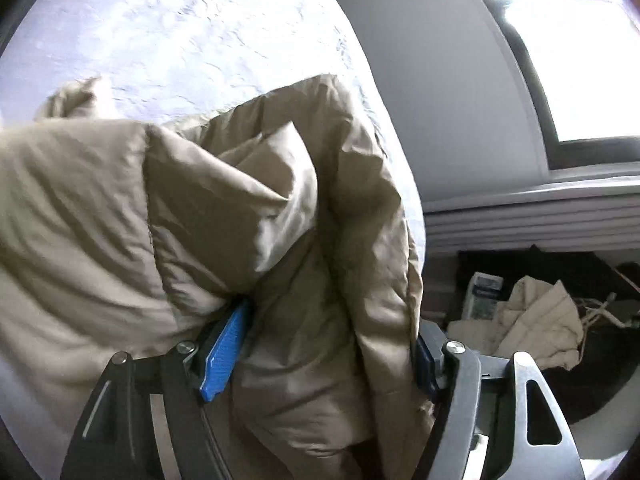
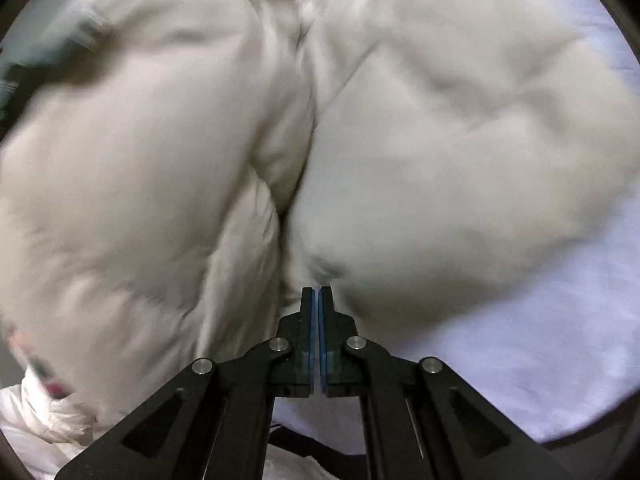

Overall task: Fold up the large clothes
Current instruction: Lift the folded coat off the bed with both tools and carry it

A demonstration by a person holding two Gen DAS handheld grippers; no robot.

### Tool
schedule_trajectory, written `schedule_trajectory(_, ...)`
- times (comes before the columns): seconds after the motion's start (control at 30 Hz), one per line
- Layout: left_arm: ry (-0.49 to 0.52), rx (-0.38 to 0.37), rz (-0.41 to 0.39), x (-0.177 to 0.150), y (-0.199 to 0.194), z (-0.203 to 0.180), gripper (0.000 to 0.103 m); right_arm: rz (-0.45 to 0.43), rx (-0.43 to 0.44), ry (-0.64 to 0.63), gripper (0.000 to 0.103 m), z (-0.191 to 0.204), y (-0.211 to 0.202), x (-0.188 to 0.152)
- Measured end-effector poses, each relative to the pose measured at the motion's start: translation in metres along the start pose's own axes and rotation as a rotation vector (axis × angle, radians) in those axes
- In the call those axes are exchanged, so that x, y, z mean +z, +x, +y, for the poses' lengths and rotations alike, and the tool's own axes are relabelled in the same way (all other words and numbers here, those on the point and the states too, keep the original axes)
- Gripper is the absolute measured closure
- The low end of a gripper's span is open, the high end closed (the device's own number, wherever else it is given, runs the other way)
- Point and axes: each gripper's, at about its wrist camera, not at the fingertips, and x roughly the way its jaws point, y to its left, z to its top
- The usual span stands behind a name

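A large beige puffer jacket (image 1: 256,208) fills the left wrist view, bunched and lifted over a white bed sheet (image 1: 192,24). My left gripper (image 1: 324,344) holds a thick fold of it between its blue pads (image 1: 224,356). In the right wrist view the same jacket (image 2: 420,152) lies puffed on the sheet (image 2: 520,328), with a deep crease down the middle. My right gripper (image 2: 319,296) is shut, blue pads together, its tips at the jacket's near edge. I cannot see any fabric between its pads.
The bed's right edge drops to a floor area with a crumpled cream garment (image 1: 536,320), a white box (image 1: 482,294) and dark items. A grey wall and bright window (image 1: 592,64) stand beyond. A white quilted garment (image 2: 44,424) lies at lower left in the right wrist view.
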Motion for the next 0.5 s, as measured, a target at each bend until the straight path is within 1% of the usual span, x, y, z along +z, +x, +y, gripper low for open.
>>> schedule_trajectory(0.03,-0.003,-0.016,-0.004,-0.002,0.003,0.008,0.016,-0.019,-0.017,0.007,0.1,-0.002,-0.009,-0.001)
schedule_trajectory(0.1,-0.018,-0.001,-0.014,0.0,0.014,0.017,0.016,-0.068,-0.06,0.013,0.098,-0.004,-0.033,-0.006)
schedule_trajectory(0.17,-0.008,0.039,-0.017,-0.003,0.014,0.02,0.016,-0.112,-0.067,-0.003,0.082,0.001,-0.056,-0.012)
schedule_trajectory(0.23,0.025,0.087,-0.043,-0.003,0.012,0.003,0.016,-0.163,-0.054,-0.055,0.014,0.016,-0.078,-0.021)
schedule_trajectory(0.27,0.044,0.112,-0.062,0.003,0.016,-0.007,0.016,-0.188,-0.032,-0.092,0.007,0.027,-0.087,-0.026)
schedule_trajectory(0.3,0.069,0.138,-0.081,0.004,0.016,-0.018,0.016,-0.199,0.002,-0.131,0.007,0.039,-0.092,-0.03)
schedule_trajectory(0.33,0.088,0.153,-0.095,0.004,0.016,-0.028,0.016,-0.19,0.022,-0.155,0.007,0.05,-0.09,-0.029)
schedule_trajectory(0.37,0.117,0.166,-0.12,0.003,0.008,-0.038,0.016,-0.172,0.025,-0.177,0.007,0.06,-0.086,-0.029)
schedule_trajectory(0.43,0.164,0.191,-0.179,0.001,-0.011,-0.055,0.016,-0.167,0.005,-0.199,0.007,0.075,-0.072,-0.027)
schedule_trajectory(0.47,0.177,0.202,-0.202,0.0,-0.021,-0.053,0.016,-0.172,-0.007,-0.201,0.007,0.08,-0.064,-0.021)
schedule_trajectory(0.5,0.191,0.232,-0.242,-0.001,-0.031,-0.055,0.016,-0.18,-0.041,-0.194,0.007,0.085,-0.054,-0.014)
